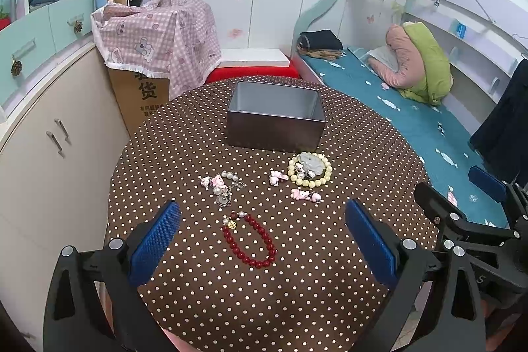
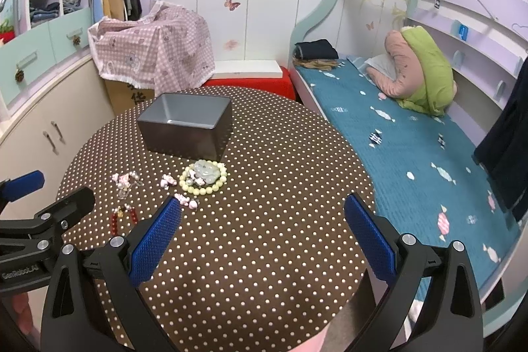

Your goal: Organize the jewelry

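red bead bracelet (image 1: 250,240) lies flat on the dotted tablecloth (image 1: 297,302), nearest piece to the left gripper (image 1: 262,240), framed between its 2 blue pads but not touched. farther out: pearl-and-pink charm cluster (image 1: 221,183) to the far left of it, 2 small pink charm pieces (image 1: 305,195) (image 1: 277,177) to the far right, then a pale yellow bead bracelet (image 1: 310,170) with a jade-like pendant resting on it, just in front of the grey tin box (image 1: 275,117). box is open at the top and, as far as the right wrist view shows, empty. step in hand, as i judge it: start of sorting, nothing yet in the box, first pick not made. left gripper spread wide, holding nothing, hovering above the cloth. right gripper (image 2: 262,240) likewise spread wide and empty, over bare cloth to the right of the jewelry; the small pink charm (image 2: 186,202) sits just beyond its left pad. next move, judged: lower the left gripper over the red bracelet, close on 1 side of the loop, lift, carry far to the box. beads are round and loose on the string, so the pinch could slip; low approach needed. bed (image 1: 412,121) right, cabinet (image 1: 49,154) left.
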`<state>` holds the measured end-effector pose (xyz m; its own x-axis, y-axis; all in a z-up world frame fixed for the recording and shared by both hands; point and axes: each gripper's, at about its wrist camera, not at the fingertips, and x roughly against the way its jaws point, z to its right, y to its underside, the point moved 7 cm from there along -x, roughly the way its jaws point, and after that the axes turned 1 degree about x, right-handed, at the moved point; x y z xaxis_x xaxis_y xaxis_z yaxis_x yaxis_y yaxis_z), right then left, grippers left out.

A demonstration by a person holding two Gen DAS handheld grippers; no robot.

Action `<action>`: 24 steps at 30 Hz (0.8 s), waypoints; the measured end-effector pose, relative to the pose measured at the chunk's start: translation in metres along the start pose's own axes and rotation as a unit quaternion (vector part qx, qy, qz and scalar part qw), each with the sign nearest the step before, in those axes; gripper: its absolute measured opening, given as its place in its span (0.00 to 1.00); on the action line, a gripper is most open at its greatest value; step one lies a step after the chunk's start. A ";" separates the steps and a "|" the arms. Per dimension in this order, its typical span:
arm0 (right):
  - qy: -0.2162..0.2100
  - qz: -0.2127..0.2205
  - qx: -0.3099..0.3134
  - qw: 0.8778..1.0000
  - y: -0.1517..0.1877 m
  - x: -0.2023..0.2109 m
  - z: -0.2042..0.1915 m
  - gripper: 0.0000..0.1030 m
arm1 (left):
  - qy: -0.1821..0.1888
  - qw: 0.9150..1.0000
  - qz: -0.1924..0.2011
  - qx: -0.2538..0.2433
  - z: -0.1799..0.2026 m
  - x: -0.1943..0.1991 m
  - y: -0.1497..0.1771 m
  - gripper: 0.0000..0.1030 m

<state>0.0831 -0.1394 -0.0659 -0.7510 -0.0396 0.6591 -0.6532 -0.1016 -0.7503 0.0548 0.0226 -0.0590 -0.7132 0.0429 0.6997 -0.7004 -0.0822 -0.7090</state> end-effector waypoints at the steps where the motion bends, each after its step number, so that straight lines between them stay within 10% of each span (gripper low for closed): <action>1: -0.001 0.000 0.000 1.000 0.000 0.000 0.000 0.93 | -0.001 1.000 0.000 0.000 0.000 0.000 0.000 0.93; 24: -0.008 -0.022 -0.001 1.000 0.008 -0.016 -0.003 0.93 | 0.001 0.999 -0.036 0.013 -0.012 -0.018 0.014 0.93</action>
<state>0.0892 -0.1366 -0.0829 -0.7202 -0.0507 0.6919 -0.6855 -0.1009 -0.7210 0.0574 0.0323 -0.0830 -0.6609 0.0513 0.7488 -0.7491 -0.1053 -0.6540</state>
